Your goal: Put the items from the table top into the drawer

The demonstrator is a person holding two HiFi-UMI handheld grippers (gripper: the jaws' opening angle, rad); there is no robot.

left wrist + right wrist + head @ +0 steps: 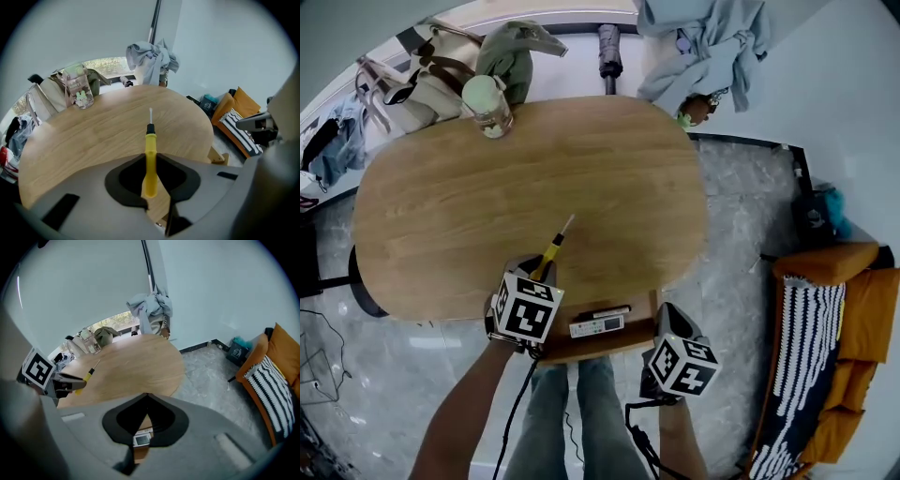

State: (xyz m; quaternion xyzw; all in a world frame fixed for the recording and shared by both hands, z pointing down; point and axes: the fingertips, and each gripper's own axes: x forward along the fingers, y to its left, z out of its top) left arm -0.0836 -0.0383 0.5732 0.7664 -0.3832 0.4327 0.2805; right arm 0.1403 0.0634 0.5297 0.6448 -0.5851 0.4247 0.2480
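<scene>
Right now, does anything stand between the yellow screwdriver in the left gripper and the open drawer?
Nothing visible does. The left gripper holds the yellow screwdriver above the table edge, just beside the open drawer. The right gripper is at the drawer's right end, off that path. A white device lies inside.

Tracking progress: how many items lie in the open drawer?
2: a white device with a screen, and a slim dark item beside it, nearer the table. The left claw covers the drawer's left end, so more may be hidden.

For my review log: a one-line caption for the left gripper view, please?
Left tool grips a yellow-handled screwdriver, shaft pointing out over the oval wooden table.
</scene>
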